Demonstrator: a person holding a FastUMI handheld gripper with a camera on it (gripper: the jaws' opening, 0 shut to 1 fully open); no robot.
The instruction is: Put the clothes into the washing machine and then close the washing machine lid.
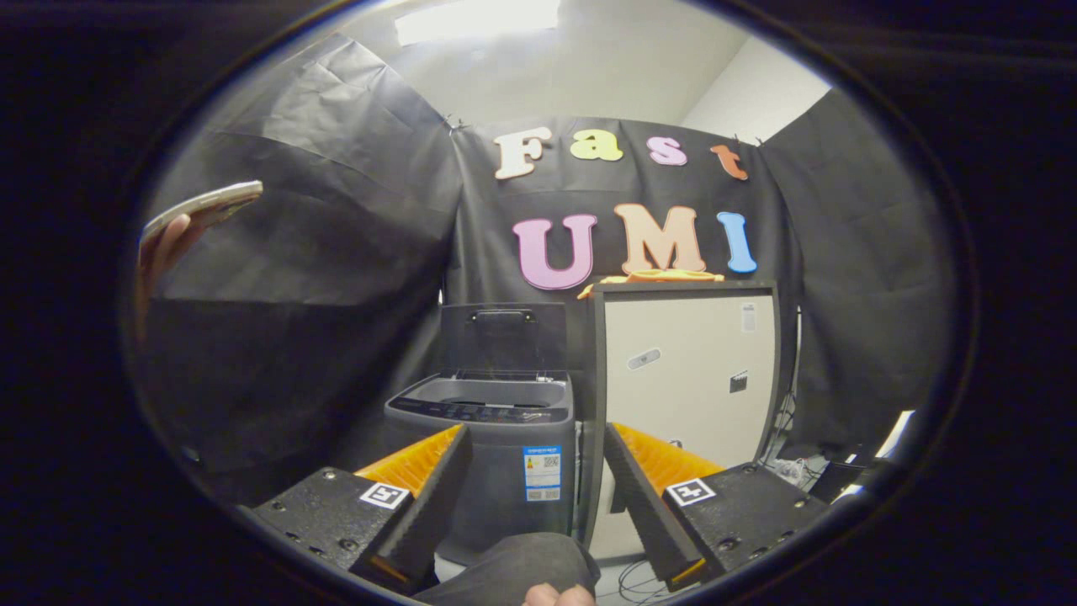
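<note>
We see a small dark grey washing machine [484, 438] standing upright, its lid [503, 337] raised straight up at the back. Yellow-orange clothes [652, 278] lie to its right, higher than the lid.

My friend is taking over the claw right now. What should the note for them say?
Claw: open, holding nothing, aimed at the washing machine beyond its fingers.
Washing machine: lid up, drum open.
Clothes: the orange cloth lies on top of the white cabinet beside the machine.
Also: a hand off to the side holds a phone.
Done: nothing yet.
Left: grab the cloth, drop it into the drum, close the lid.
</note>
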